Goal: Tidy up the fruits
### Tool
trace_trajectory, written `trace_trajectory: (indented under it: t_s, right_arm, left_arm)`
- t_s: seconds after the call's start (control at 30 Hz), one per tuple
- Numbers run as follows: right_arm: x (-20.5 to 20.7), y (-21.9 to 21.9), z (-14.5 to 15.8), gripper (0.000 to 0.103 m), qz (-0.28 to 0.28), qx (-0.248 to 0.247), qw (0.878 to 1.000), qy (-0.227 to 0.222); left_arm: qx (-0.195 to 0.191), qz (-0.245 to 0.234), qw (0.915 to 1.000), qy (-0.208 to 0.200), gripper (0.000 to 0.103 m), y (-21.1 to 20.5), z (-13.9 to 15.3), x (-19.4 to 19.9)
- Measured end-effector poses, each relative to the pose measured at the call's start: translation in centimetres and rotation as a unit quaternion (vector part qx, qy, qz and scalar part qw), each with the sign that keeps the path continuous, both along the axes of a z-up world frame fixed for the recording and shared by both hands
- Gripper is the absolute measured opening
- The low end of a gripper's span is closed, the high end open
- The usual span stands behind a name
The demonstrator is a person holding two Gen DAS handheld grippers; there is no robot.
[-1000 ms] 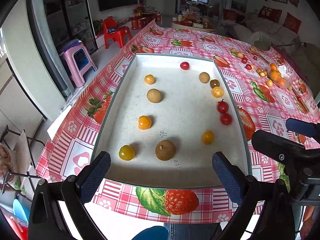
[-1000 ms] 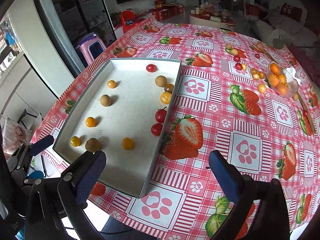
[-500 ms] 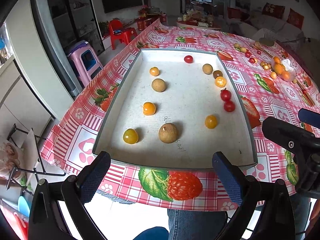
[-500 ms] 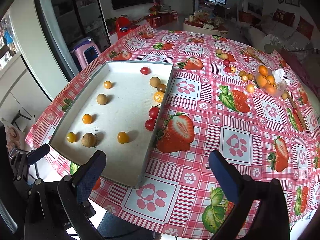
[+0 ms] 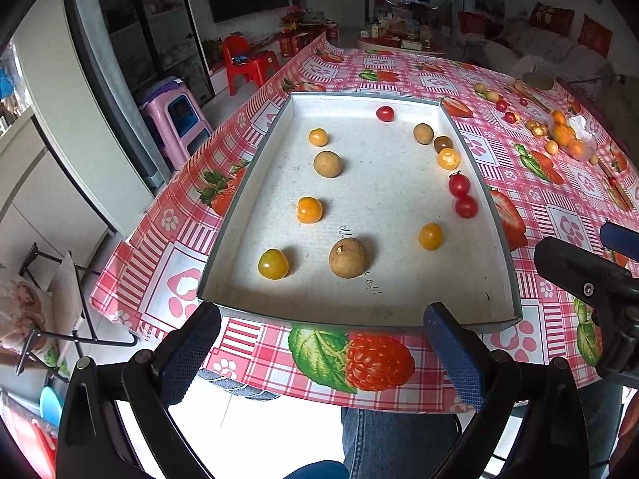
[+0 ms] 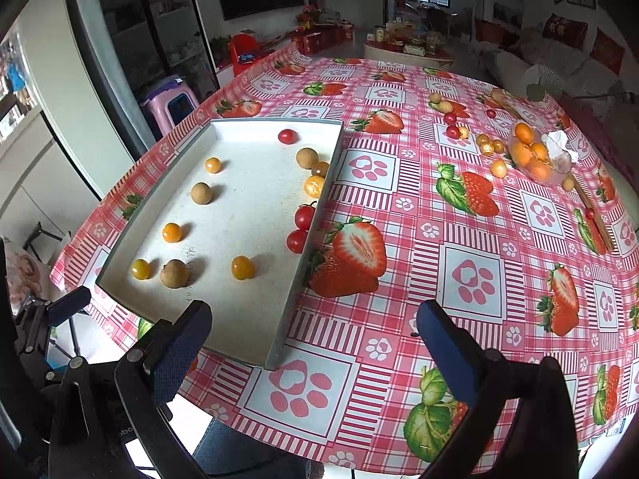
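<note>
A shallow white tray (image 5: 359,311) (image 6: 287,311) lies on the pink strawberry tablecloth and holds several small fruits: brown longans (image 5: 348,258), yellow-orange tomatoes (image 5: 273,264) and red cherry tomatoes (image 5: 459,184). More loose fruits (image 6: 451,119) and a clear bag of oranges (image 6: 533,155) lie at the table's far right. My left gripper (image 5: 323,359) is open and empty, held off the table's near edge in front of the tray. My right gripper (image 6: 315,355) is open and empty, above the tray's near right corner.
The table's near edge (image 5: 319,391) is just ahead of the left gripper, with a person's jeans below it. The right gripper's body (image 5: 591,279) shows at the right of the left wrist view. A purple stool (image 5: 175,107) and red chair (image 5: 247,64) stand beyond the table's left side.
Both grippers have pulled back toward me and risen; the tray and table look farther away and the table's near edge has come into the left wrist view. No fruit has moved.
</note>
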State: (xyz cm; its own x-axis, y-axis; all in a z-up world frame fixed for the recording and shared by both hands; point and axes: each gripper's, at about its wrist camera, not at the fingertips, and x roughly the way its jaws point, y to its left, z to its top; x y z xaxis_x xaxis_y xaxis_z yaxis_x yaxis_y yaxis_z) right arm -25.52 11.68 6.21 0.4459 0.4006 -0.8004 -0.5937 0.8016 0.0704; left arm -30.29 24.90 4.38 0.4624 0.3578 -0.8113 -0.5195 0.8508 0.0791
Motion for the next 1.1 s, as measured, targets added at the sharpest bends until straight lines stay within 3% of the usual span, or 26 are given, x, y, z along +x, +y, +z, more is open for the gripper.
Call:
trace_trajectory:
  t_s: [1.1]
  right_arm:
    - [0.17,-0.36,-0.42,0.102,-0.001,0.001,1.0,0.009]
  left_arm:
    - [0.004,-0.001,1.0,0.009,0.102,-0.28,-0.18,0.12]
